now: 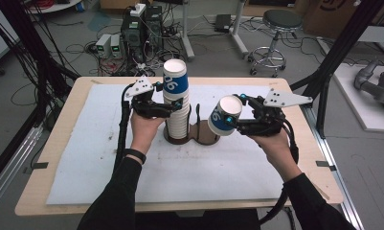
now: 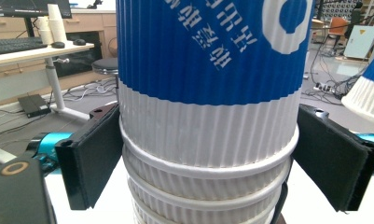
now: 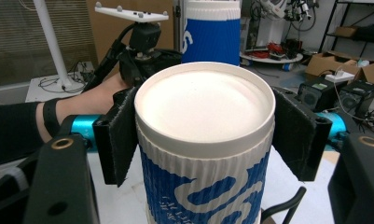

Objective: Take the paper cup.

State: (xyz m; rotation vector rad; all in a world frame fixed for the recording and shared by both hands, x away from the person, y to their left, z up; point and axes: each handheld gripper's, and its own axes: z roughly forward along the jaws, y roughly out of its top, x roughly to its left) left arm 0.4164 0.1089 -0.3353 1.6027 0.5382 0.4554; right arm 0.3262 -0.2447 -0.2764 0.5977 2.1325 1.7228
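Cup [image 1: 224,115] clamped base-up in right gripper [image 1: 235,122] beside the holder [image 1: 206,134] near the table's far edge — left gripper [image 1: 173,107] pinching the stack [image 1: 176,98] — lower it square onto the free slot

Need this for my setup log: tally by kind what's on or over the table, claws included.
cup stack: 1
loose cup: 1
holder: 1
mat: 1
claws: 2, the left claw and the right claw
total: 6
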